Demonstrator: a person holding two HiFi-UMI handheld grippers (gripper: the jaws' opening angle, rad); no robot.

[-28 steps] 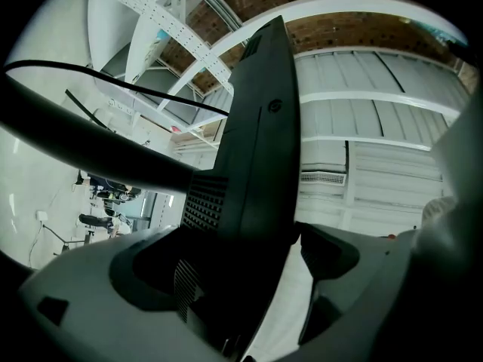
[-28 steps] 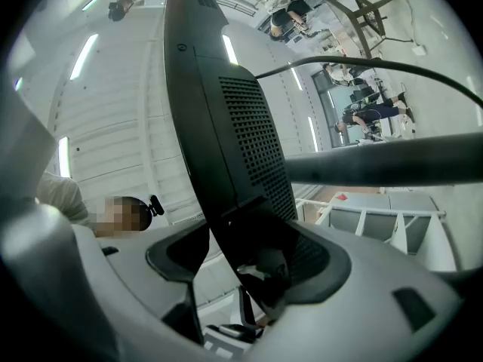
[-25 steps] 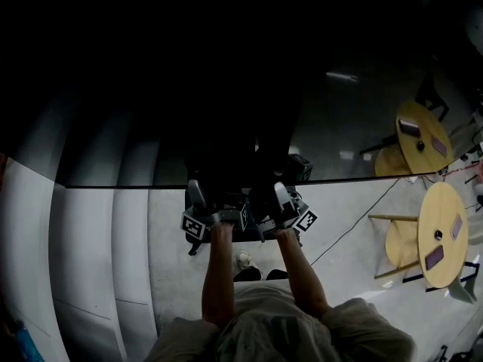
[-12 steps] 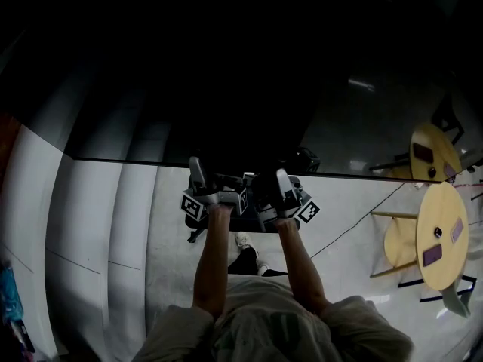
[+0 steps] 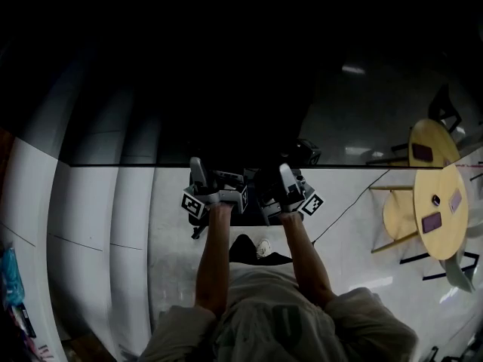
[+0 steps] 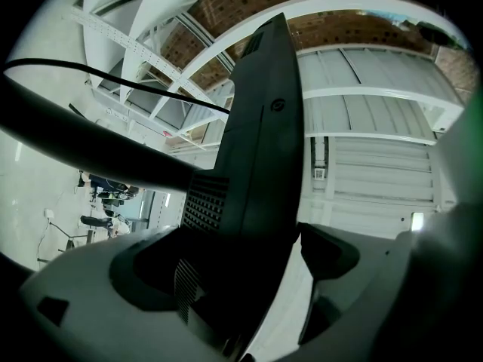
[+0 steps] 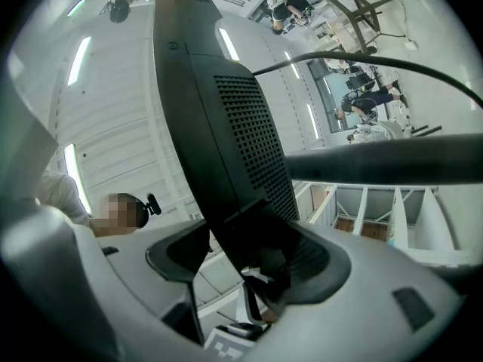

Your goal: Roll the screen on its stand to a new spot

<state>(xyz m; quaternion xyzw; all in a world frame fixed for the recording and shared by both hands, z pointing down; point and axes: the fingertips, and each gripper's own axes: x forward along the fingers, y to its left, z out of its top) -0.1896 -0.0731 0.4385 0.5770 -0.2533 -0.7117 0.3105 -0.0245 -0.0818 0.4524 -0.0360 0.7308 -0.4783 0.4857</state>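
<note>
The screen (image 5: 226,74) is a big dark glossy panel that fills the upper half of the head view, with its lower edge running across the middle. Under that edge part of its dark stand base (image 5: 226,219) shows on the pale floor. My left gripper (image 5: 201,179) and right gripper (image 5: 288,178) sit side by side at the edge, a forearm behind each. In the left gripper view the black screen casing (image 6: 256,149) stands between the jaws of the left gripper (image 6: 241,259). The right gripper (image 7: 249,262) likewise clasps the vented screen back (image 7: 226,119).
Round yellow tables (image 5: 441,210) stand at the right, and one shows mirrored in the glass. A thin cable (image 5: 347,206) runs across the floor toward the stand. White stepped panels (image 5: 90,225) line the left. A dark bar (image 7: 392,164) and a cable (image 7: 362,59) cross behind the screen.
Both grippers keep the same hold on the screen's lower edge. The person's feet have stepped beneath them, and the tables and floor have slid slightly in the view.
</note>
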